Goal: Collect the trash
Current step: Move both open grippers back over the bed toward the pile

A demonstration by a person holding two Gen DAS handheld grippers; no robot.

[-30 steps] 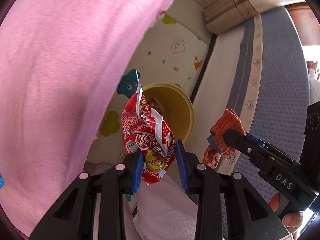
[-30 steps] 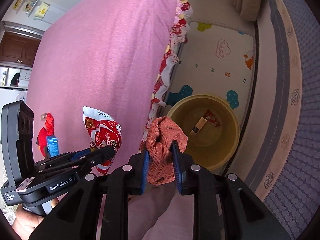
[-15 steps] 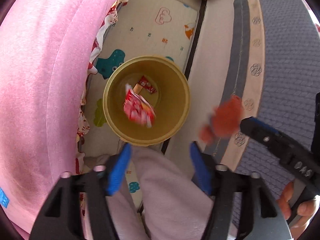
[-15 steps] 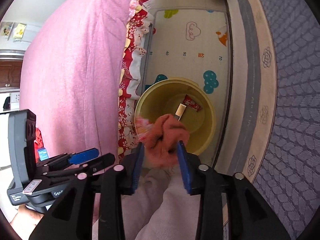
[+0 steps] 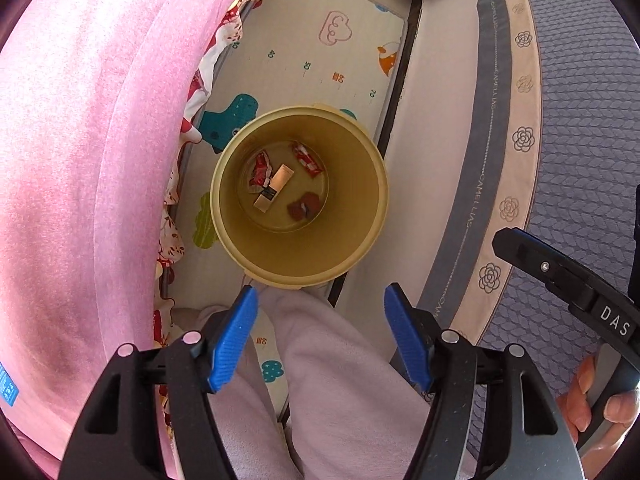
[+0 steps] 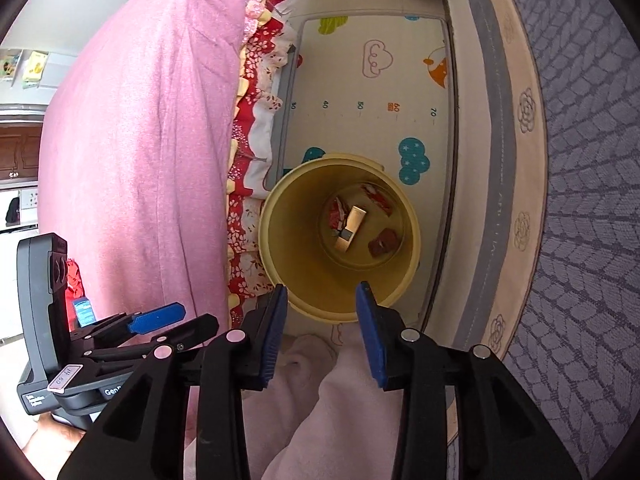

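A yellow bin [image 5: 360, 184] stands on the play mat below both grippers; it also shows in the right wrist view [image 6: 276, 248]. Inside lie a red snack bag [image 5: 259, 170], a tan box [image 5: 276, 188], a small red wrapper [image 5: 306, 159] and an orange-red cloth [image 5: 303, 206]. In the right wrist view the same items show: snack bag [image 6: 336, 216], box [image 6: 351, 226], cloth [image 6: 383, 242]. My left gripper [image 5: 320, 334] is open and empty above the bin's near rim. My right gripper [image 6: 322, 330] is open and empty too.
A pink blanket [image 5: 92, 160] over a bed fills the left. A play mat [image 5: 312, 52] lies under the bin. A grey patterned rug [image 5: 580, 120] with a beige border is on the right. My pink-clad legs [image 5: 340, 400] are below the grippers.
Both grippers opened. The red snack bag fell from the left one and the orange-red cloth from the right one; both now lie in the bin.
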